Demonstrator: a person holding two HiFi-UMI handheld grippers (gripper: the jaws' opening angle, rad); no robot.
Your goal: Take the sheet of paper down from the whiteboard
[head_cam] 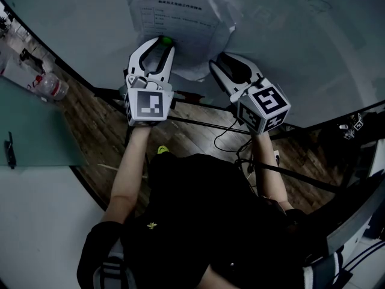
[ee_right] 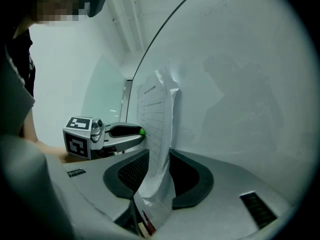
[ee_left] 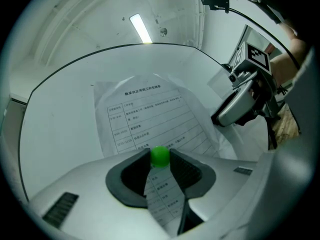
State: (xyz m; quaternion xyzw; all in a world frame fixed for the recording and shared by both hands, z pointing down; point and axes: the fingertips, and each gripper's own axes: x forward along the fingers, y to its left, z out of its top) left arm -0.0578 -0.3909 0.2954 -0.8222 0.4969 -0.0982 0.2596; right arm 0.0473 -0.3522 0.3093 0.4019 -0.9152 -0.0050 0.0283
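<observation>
The fingers (ee_left: 135, 175) of the left gripper (head_cam: 163, 41) are closed on the green magnet (ee_left: 160, 155), which pins the sheet of paper (ee_left: 150, 115) to the whiteboard (head_cam: 289, 53). The right gripper (ee_right: 155, 156) pinches the sheet's crumpled lower right edge, which is lifted off the board. The sheet's long axis runs up the board, heading at the top. The person's forearms (head_cam: 129, 167) reach forward, with the grippers side by side and roughly level.
</observation>
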